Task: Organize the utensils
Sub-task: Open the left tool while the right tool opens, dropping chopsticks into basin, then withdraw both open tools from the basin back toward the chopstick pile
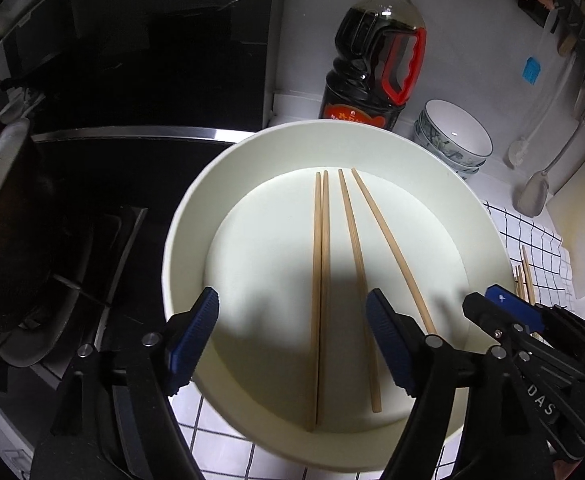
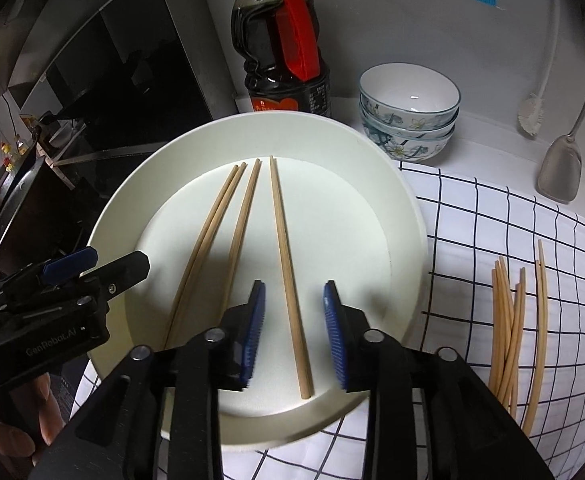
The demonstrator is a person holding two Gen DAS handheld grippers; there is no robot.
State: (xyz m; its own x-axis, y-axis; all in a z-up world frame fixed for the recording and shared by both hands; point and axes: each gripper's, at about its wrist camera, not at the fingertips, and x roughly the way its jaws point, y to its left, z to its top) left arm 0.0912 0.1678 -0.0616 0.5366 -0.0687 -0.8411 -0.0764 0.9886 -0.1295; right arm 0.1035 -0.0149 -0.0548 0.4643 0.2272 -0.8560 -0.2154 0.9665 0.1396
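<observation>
Left wrist view. The left gripper (image 1: 292, 340) hangs above the near rim of a wide white bowl (image 1: 180, 216), its blue-padded jaws spread wide and clamping nothing. Four wooden chopsticks (image 1: 320, 280) lie on the bowl's floor, running from the far wall toward the near rim: two pressed together at the left, two fanned apart at the right. The right gripper (image 1: 504, 304) enters at the bowl's right rim. Beyond the far rim stand a dark sauce bottle (image 1: 372, 60) and stacked patterned bowls (image 1: 452, 136).

Right wrist view. The right gripper (image 2: 294, 332) is partly open; one chopstick (image 2: 288, 280) passes between its pads without visible contact, so it appears released, not gripped. The left gripper (image 2: 100, 264), borne by a hand (image 2: 16, 420), sits at the bowl's left rim. A loose bundle of chopsticks (image 2: 512, 328) lies on the checked cloth (image 2: 492, 216), near its right edge and well apart from the bowl.

Step in hand, as judged: depositing chopsticks into the bowl, both tools letting go. The next move likely calls for lifting clear of the rim and reaching to the bundle on the cloth; the thin, overlapping sticks will need a low, well-aligned pinch to separate one.
</observation>
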